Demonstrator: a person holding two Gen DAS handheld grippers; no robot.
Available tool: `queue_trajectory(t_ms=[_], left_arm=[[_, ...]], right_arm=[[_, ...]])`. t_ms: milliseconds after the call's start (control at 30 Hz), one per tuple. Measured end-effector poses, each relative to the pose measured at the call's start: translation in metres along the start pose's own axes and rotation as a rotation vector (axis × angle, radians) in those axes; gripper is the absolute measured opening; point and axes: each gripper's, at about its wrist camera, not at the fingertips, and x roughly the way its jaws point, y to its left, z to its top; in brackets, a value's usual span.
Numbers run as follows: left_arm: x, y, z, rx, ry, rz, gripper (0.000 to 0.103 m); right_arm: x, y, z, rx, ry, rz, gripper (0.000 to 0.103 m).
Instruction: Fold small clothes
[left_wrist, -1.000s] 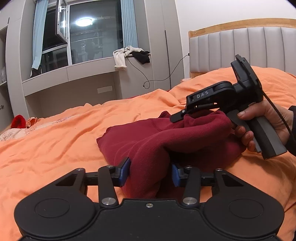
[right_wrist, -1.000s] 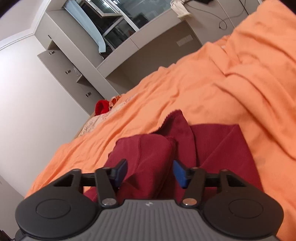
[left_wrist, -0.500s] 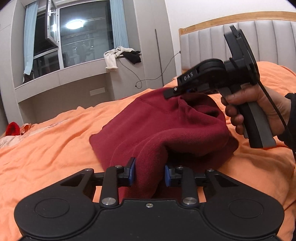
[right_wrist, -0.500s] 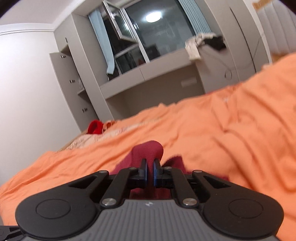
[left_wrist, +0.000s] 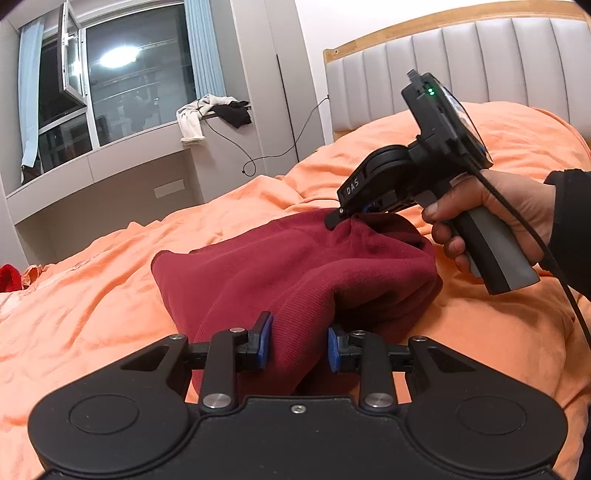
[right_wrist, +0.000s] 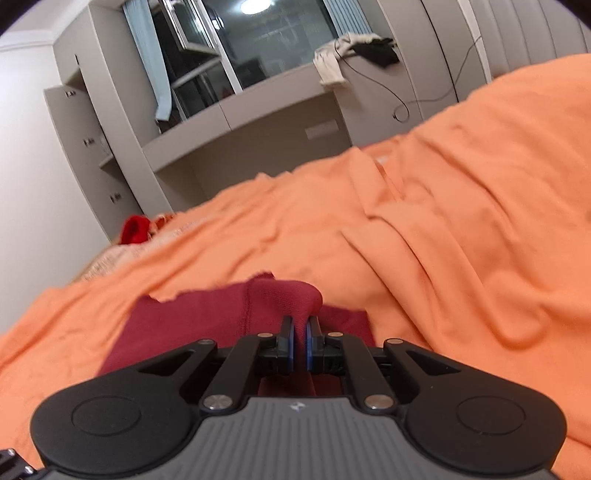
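The dark red knitted garment (left_wrist: 295, 266) lies bunched on the orange bedsheet (left_wrist: 92, 295), one part lifted, so the fold looks barely begun, with flattening and the further folds left. The left tool (left_wrist: 298, 341) pinches a thick gather at its near edge; the right tool (right_wrist: 299, 341), nearly closed, clamps a thin layer. Beyond are a grey padded headboard (left_wrist: 480, 62) and a window (left_wrist: 129, 81).
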Motion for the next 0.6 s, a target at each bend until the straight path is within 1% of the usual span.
queue_trajectory(t_ms=[233,333,433,467,600], left_arm=[[0.004,-0.002,-0.001,0.020,0.003,0.000,0.032],[0.005,-0.003,0.000,0.019,0.000,-0.001,0.032],[0.006,-0.002,-0.001,0.015,0.000,-0.008,0.032],[0.006,-0.002,-0.001,0.017,0.000,-0.009,0.032],[0.007,-0.002,-0.003,0.029,0.001,-0.012,0.032]], right_arm=[[-0.002,0.004,-0.005,-0.016,0.023,-0.036,0.007],[-0.011,0.007,-0.003,-0.022,-0.011,-0.046,0.007],[-0.025,0.018,0.000,-0.097,-0.056,-0.067,0.007],[-0.027,0.019,0.000,-0.110,-0.058,-0.073,0.007],[-0.019,0.013,-0.005,-0.104,-0.011,-0.091,0.007]])
